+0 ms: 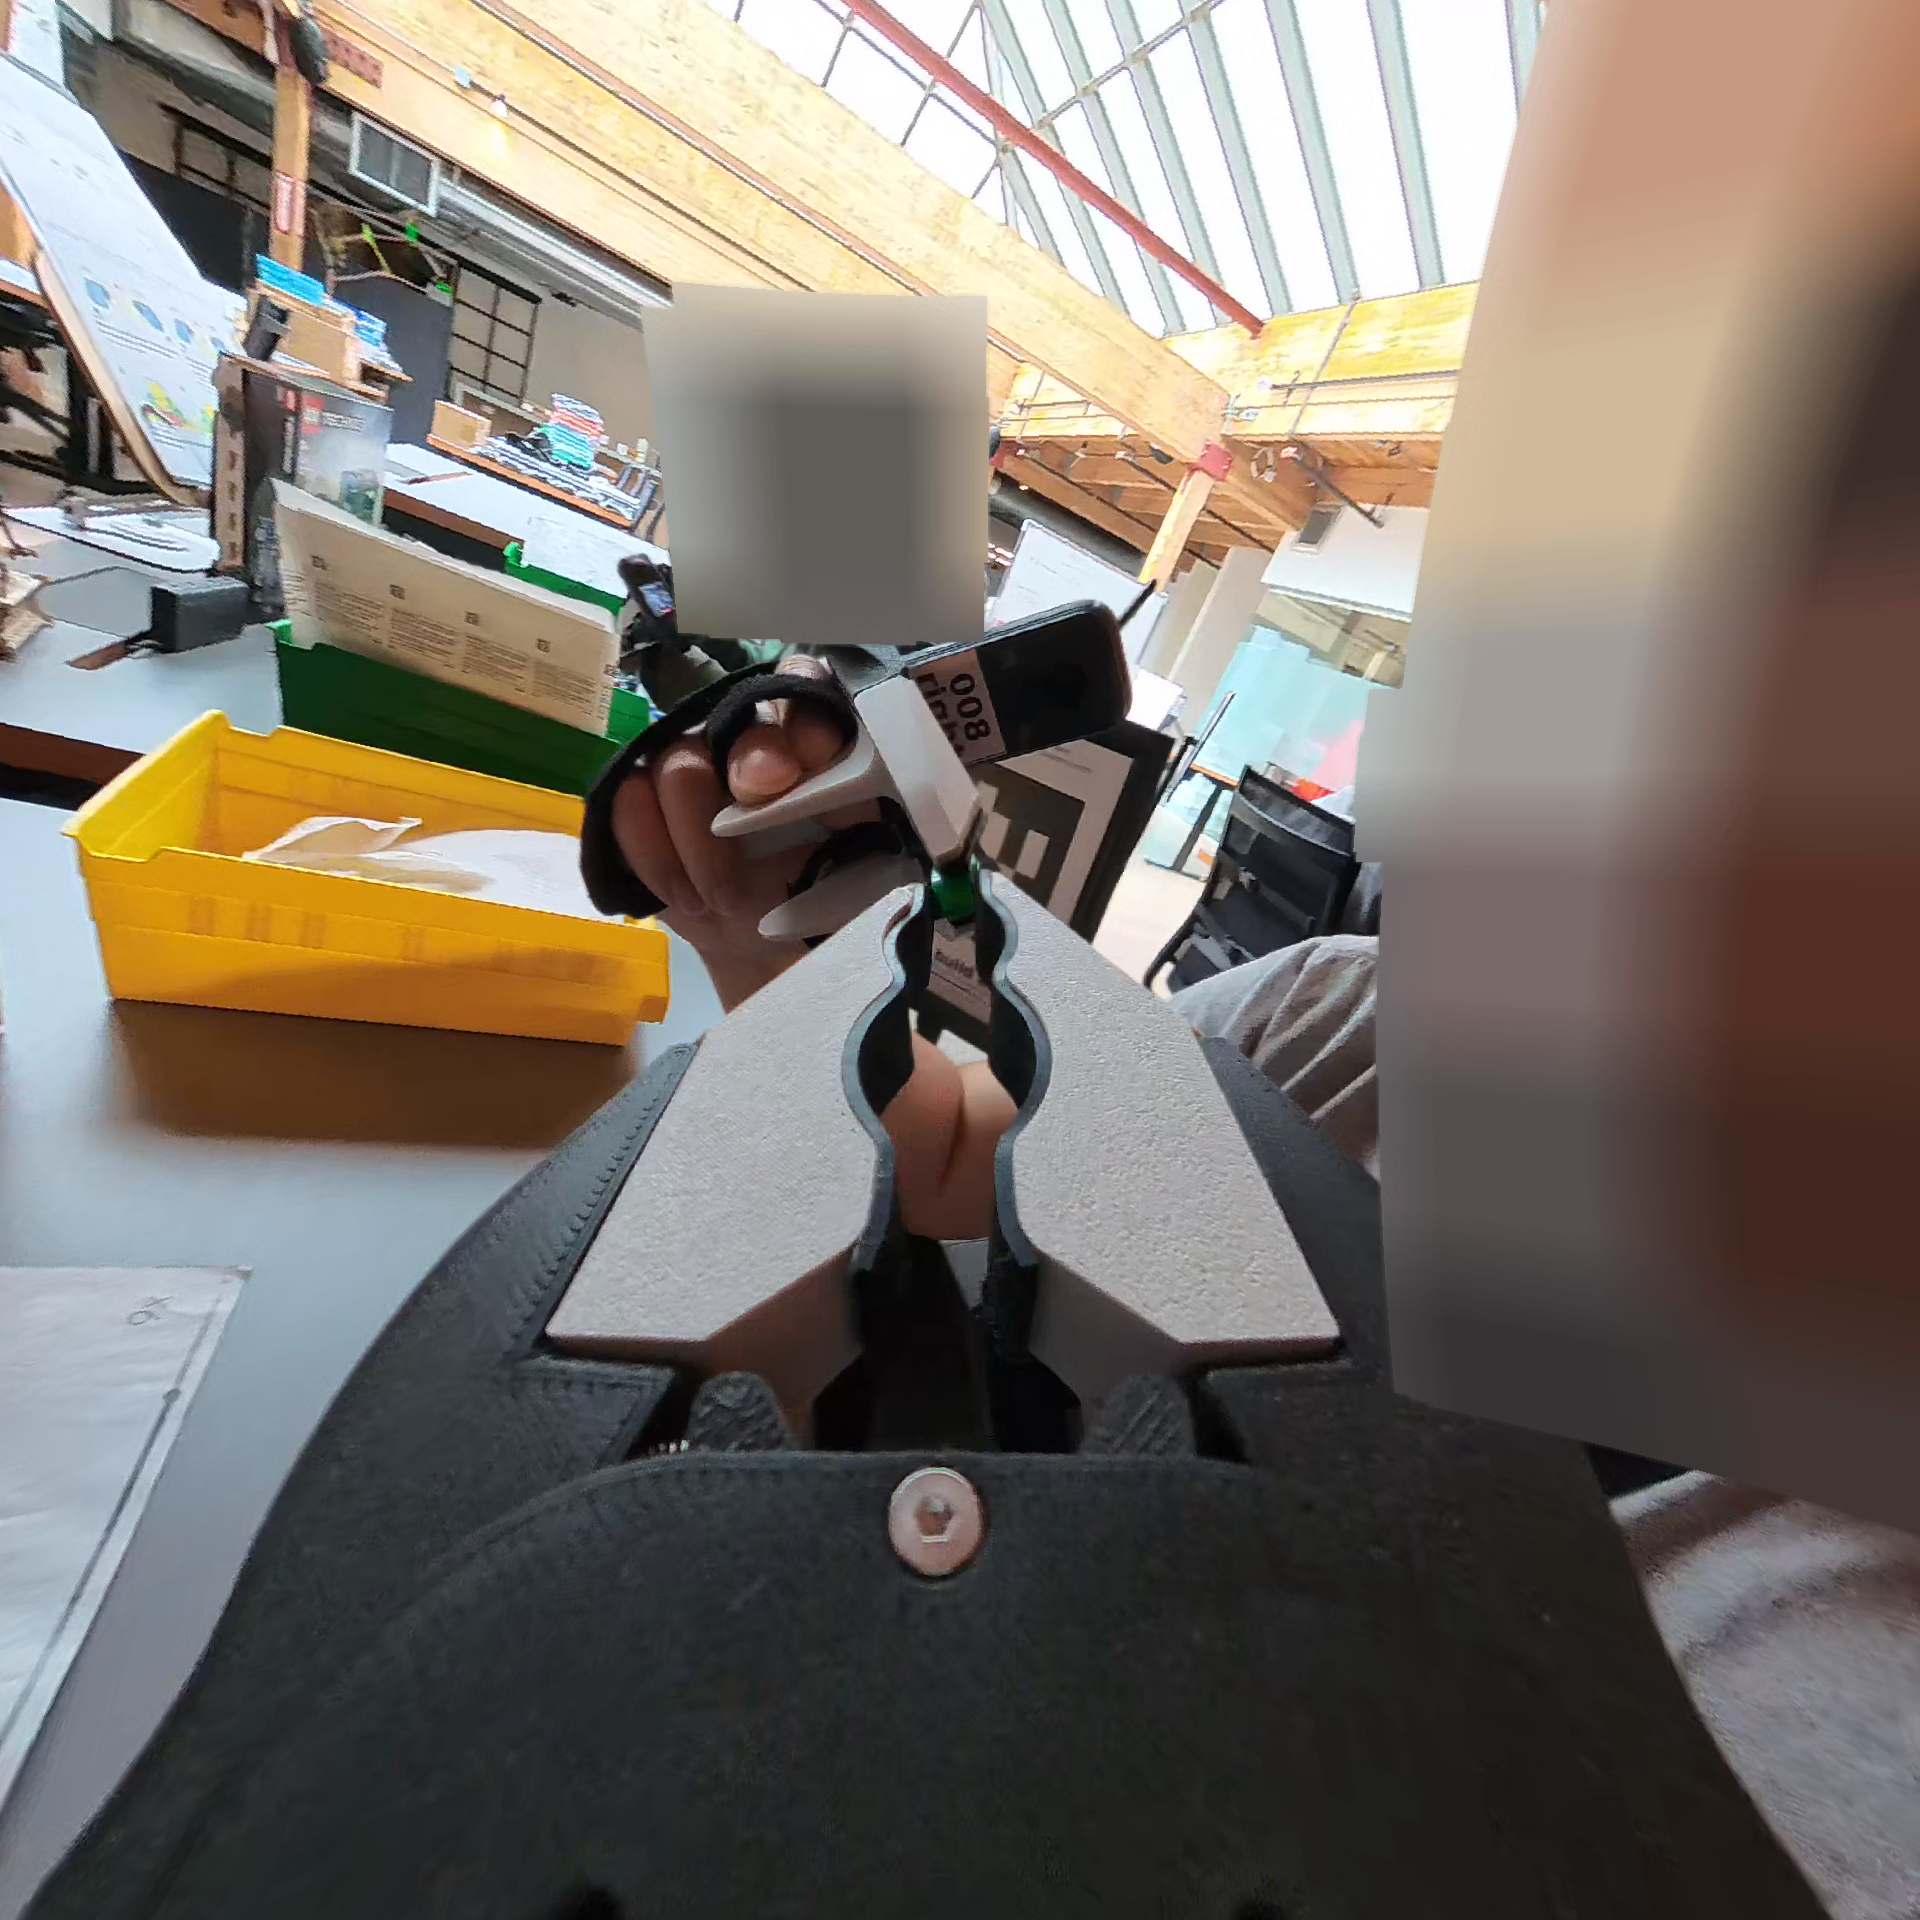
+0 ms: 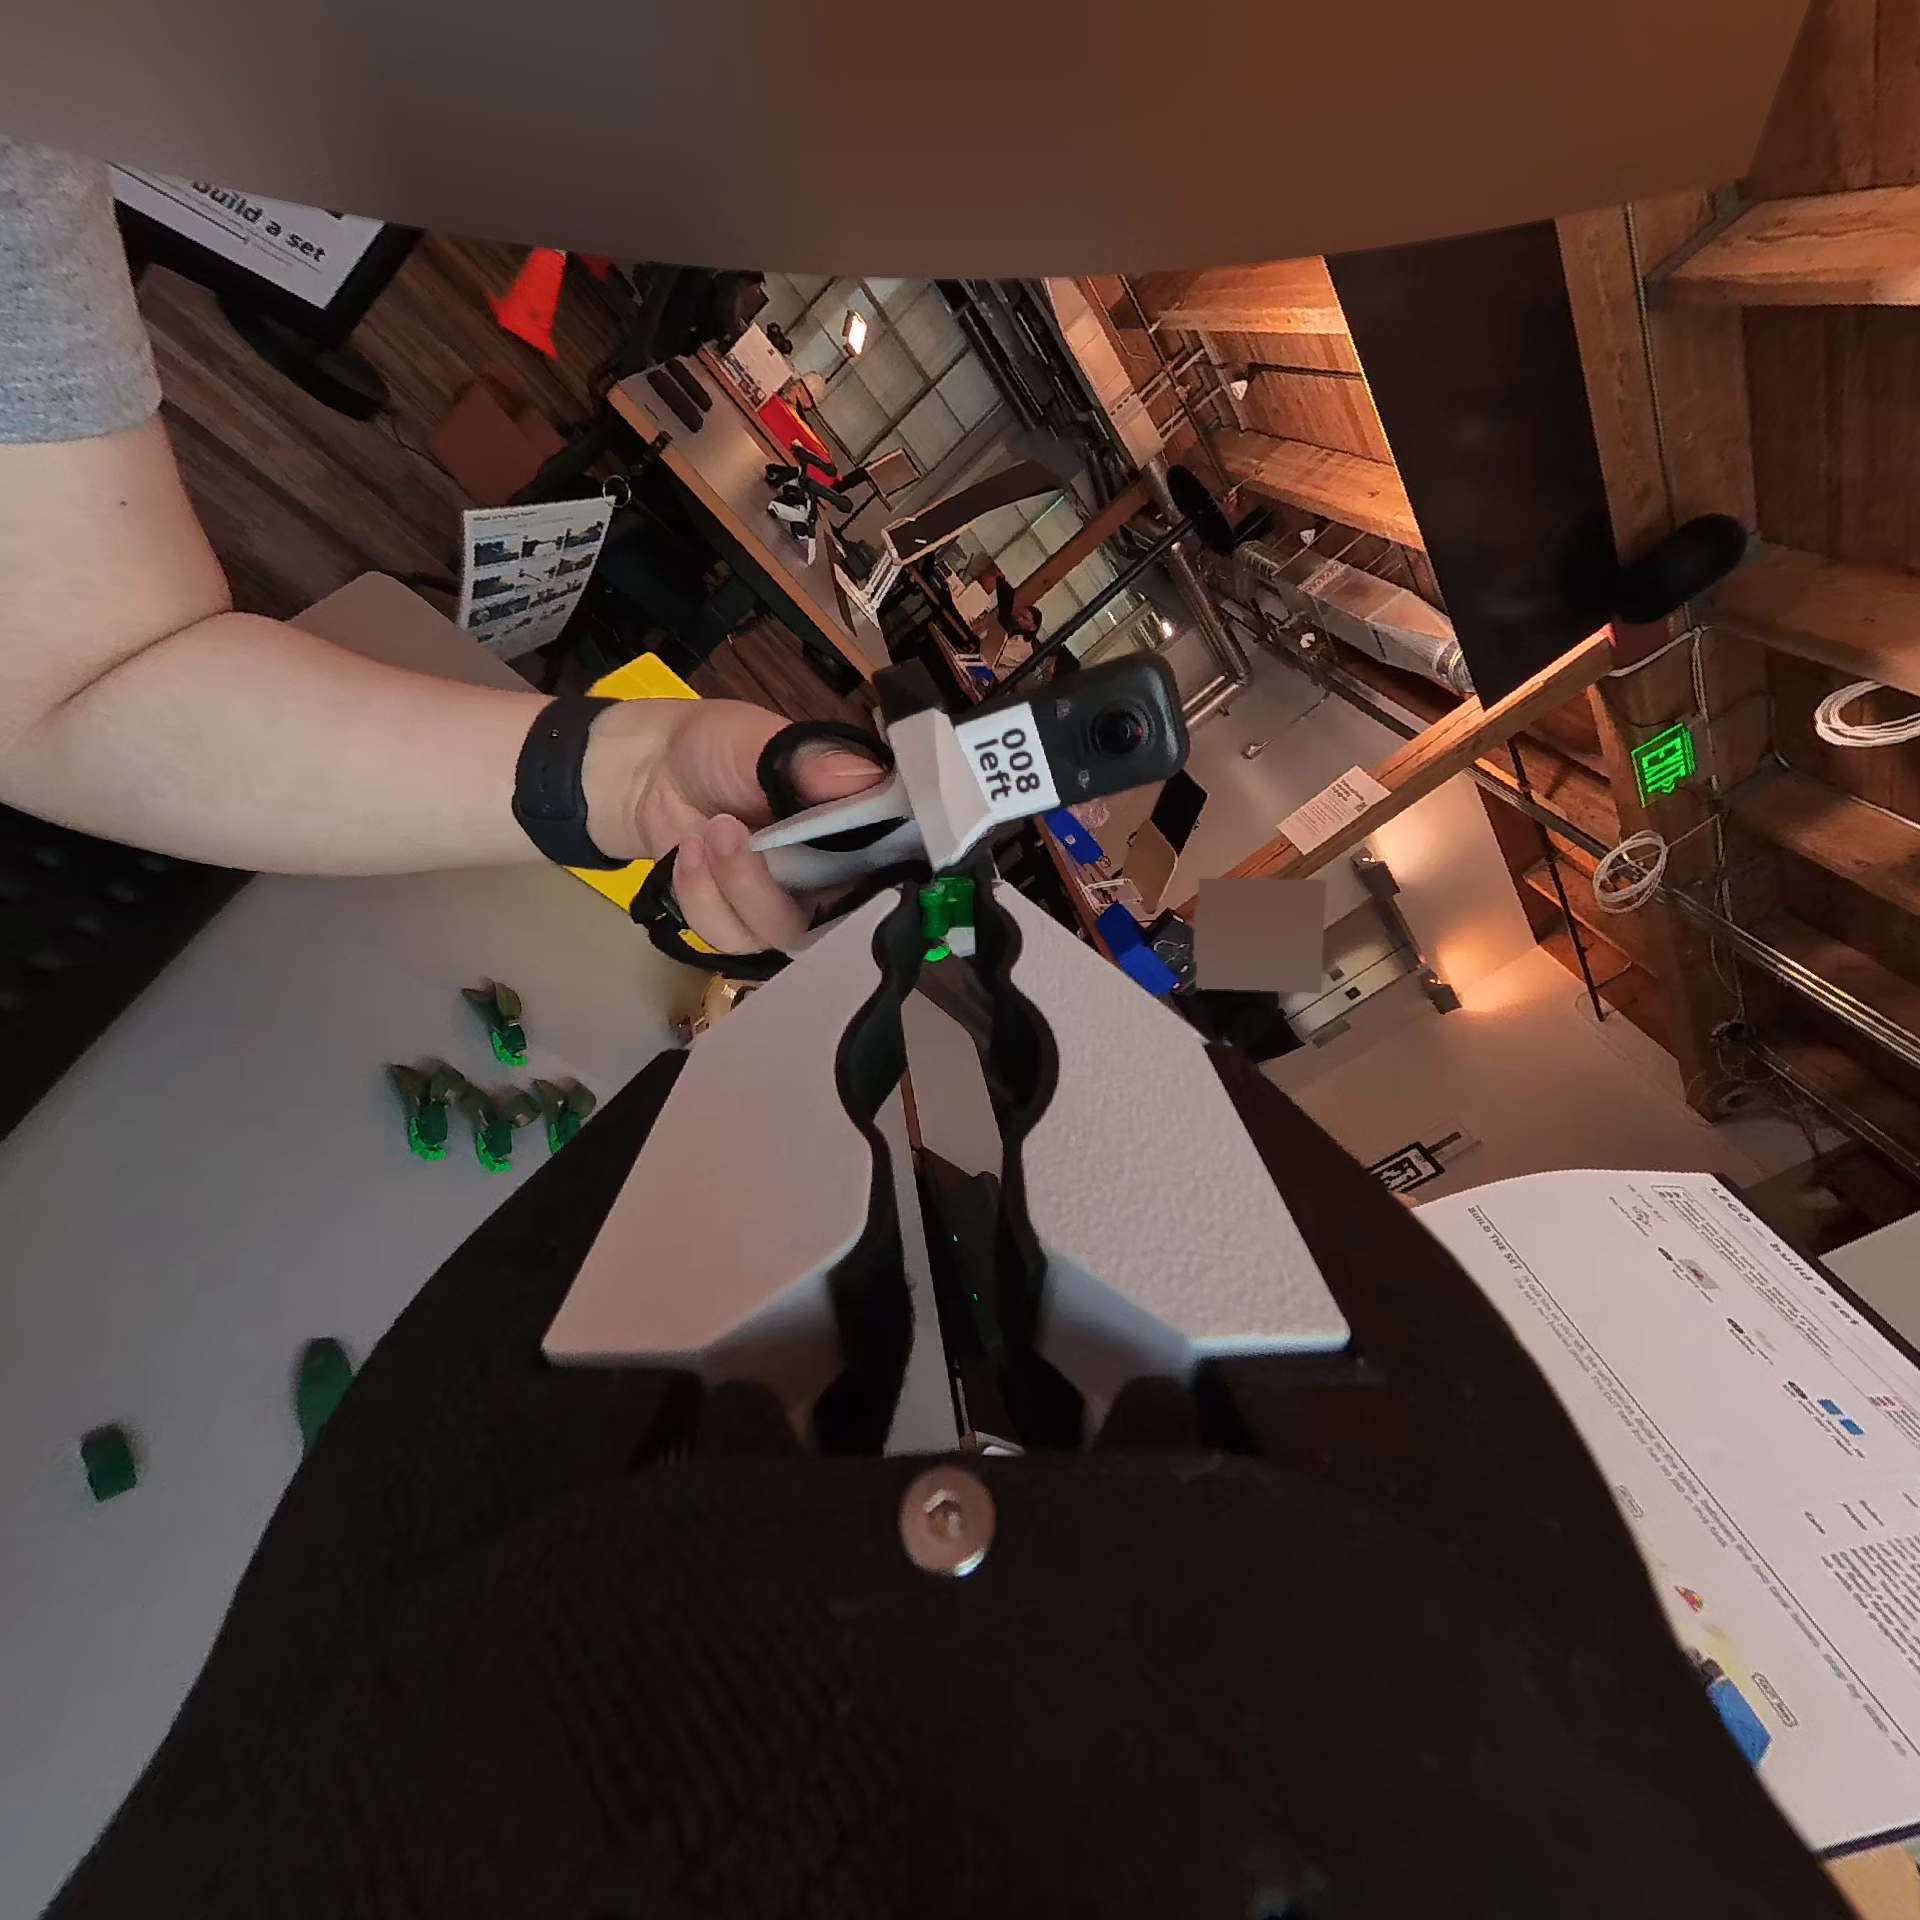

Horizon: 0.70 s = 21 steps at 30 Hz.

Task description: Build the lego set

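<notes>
Both grippers are raised above the table and meet tip to tip. My left gripper [image 1: 951, 904] is shut on a small green lego piece [image 1: 948, 896]. The right gripper [image 1: 935, 868] faces it, held by a hand, its tips at the same piece. In the right wrist view, my right gripper [image 2: 948, 920] is shut on the green lego piece [image 2: 943, 906], which has a small white part below it. The left gripper [image 2: 940, 871] comes in from above. I cannot tell whether this is one piece or two joined.
A yellow bin [image 1: 156, 894] with a paper bag and a green bin [image 1: 416, 717] with a booklet stand on the dark table. Several green leaf pieces [image 2: 488, 1112] and a green brick [image 2: 109, 1460] lie on the white surface. An instruction sheet [image 2: 1714, 1455] lies at the right. The tips of both grippers are at nearly the same place.
</notes>
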### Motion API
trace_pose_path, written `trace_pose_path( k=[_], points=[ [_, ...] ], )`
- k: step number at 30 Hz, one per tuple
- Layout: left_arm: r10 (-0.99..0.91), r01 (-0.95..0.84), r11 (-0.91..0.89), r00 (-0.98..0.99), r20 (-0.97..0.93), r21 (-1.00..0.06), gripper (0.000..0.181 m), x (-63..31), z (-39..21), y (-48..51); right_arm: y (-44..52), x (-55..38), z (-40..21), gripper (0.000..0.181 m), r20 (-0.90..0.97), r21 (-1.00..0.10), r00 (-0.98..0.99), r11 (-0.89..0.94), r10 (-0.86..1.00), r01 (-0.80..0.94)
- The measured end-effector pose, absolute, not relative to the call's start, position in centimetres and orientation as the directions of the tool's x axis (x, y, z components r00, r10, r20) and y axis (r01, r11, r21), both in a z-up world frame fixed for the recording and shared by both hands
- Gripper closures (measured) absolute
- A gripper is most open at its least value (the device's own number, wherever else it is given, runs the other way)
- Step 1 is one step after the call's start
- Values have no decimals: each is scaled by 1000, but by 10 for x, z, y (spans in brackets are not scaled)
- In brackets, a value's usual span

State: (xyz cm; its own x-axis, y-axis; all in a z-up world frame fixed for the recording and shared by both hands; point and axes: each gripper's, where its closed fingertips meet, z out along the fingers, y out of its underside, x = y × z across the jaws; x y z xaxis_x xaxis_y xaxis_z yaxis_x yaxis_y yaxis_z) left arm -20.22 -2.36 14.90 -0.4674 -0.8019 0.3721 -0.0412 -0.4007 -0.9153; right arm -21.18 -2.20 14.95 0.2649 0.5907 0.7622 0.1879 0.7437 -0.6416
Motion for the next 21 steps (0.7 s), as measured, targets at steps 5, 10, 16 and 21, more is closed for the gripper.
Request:
trace_pose_path(
  k=[5,10,16,21],
  points=[
    [-836,-53,-337,-443,325,-940,176,-203,146,-27,-25,-212,147,173,753,-655,240,735,613,176],
    [-857,-91,-283,-424,294,-955,176,-205,138,-26,-24,-215,138,173,748,-664,206,718,631,210],
    [-867,-102,-266,-409,284,-959,176,-207,137,-25,-22,-217,136,174,738,-674,208,708,642,209],
    [-883,-67,-253,-392,259,-965,176,-207,141,-23,-20,-216,141,174,711,-701,231,691,664,173]
  ],
)
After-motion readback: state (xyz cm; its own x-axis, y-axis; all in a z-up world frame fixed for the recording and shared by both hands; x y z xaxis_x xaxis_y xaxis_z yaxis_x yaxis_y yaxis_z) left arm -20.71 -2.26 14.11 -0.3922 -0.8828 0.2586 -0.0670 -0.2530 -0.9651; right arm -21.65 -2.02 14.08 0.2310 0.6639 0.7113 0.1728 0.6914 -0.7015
